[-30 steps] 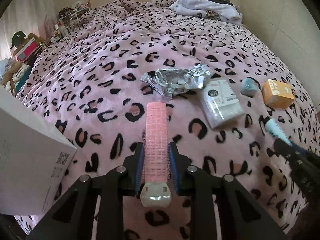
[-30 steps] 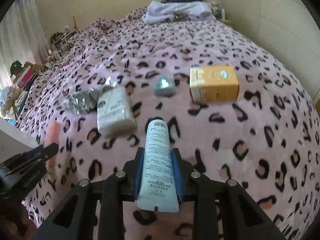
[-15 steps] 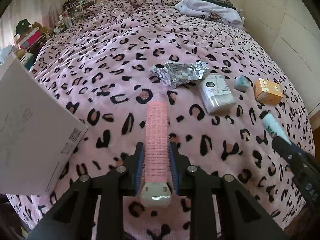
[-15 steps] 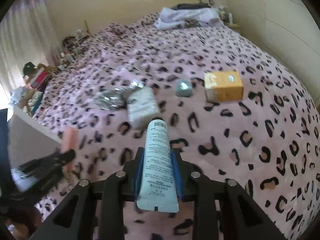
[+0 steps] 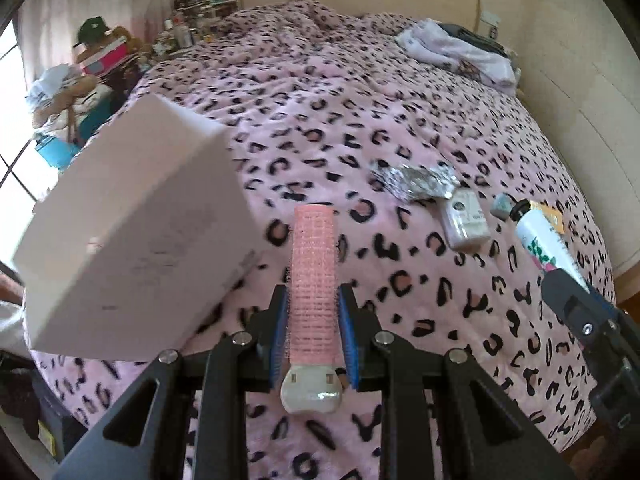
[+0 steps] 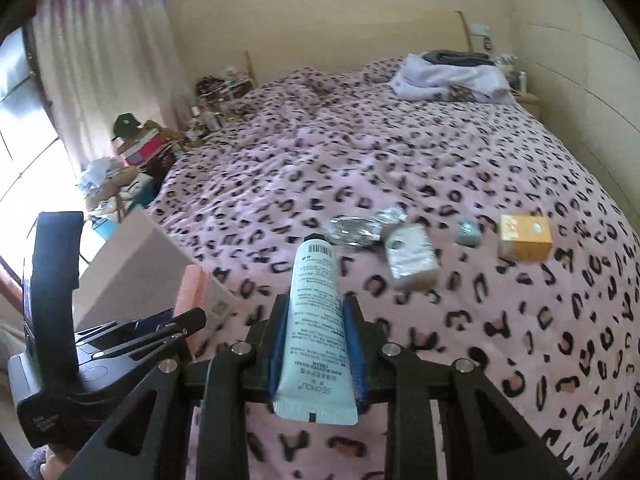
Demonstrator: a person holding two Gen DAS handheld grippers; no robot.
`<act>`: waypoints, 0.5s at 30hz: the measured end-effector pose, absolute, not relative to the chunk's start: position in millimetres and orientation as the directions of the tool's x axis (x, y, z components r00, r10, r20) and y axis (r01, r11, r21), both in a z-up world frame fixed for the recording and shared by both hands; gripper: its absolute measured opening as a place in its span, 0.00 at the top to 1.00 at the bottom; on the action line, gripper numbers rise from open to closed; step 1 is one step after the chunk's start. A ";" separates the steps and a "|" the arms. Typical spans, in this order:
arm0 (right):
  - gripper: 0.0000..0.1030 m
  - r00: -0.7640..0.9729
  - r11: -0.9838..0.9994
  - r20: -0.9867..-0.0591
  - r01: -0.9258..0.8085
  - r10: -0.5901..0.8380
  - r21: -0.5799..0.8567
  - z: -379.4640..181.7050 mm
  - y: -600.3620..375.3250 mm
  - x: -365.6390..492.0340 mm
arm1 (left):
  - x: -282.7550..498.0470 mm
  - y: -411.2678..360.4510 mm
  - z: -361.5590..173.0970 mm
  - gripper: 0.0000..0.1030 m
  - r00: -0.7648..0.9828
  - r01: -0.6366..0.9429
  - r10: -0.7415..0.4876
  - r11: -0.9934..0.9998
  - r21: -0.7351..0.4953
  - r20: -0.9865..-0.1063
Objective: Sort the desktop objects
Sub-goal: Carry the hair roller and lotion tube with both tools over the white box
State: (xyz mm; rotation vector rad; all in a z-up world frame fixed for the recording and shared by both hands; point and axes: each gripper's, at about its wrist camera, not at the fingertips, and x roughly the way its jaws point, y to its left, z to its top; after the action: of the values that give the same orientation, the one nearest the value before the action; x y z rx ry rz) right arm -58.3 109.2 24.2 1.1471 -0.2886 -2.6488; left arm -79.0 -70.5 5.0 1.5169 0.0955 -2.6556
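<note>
A: Both grippers are now higher above the bed than a second ago, and the white box (image 5: 132, 236) is much closer, just left of the left gripper (image 5: 313, 322).

B: What do the fingers hold?

A: The left gripper is closed on the pink hair roller (image 5: 313, 280), which stands out forward past the fingertips. The right gripper (image 6: 316, 344) is closed on the hand cream tube (image 6: 316, 320), with its cap end forward.

B: So how far is the sorting?

A: I judge it is at the beginning or the middle. Two things are lifted but not yet put down. I cannot see inside the box, so I cannot tell what is already in it.

B: And what is left?

A: Ahead and to the right of the right fingers, on the bed cover (image 6: 500, 152), lie the silver foil wrapper (image 6: 360, 226), the white packet (image 6: 410, 258), the small grey-blue thing (image 6: 469, 233) and the orange carton (image 6: 525, 238).
</note>
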 end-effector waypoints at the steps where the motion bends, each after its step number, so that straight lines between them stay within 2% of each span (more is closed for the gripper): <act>1: 0.74 -0.662 -0.950 -0.686 0.149 -0.301 0.273 27.0 103.7 -57.7 | -77.0 -76.7 8.7 0.76 -0.505 0.112 -0.044 -0.994 -0.015 -0.862; 15: 0.74 -0.666 -0.930 -0.649 0.264 -0.368 0.256 70.0 42.9 -38.7 | -41.0 -129.6 61.4 0.76 -0.555 0.190 -0.082 -0.981 -0.031 -0.828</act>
State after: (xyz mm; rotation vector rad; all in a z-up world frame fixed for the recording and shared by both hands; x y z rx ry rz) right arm -38.7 42.9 70.0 1.0489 -0.1991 -2.5804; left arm -41.0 -129.6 61.4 1.3943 0.1748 -2.6356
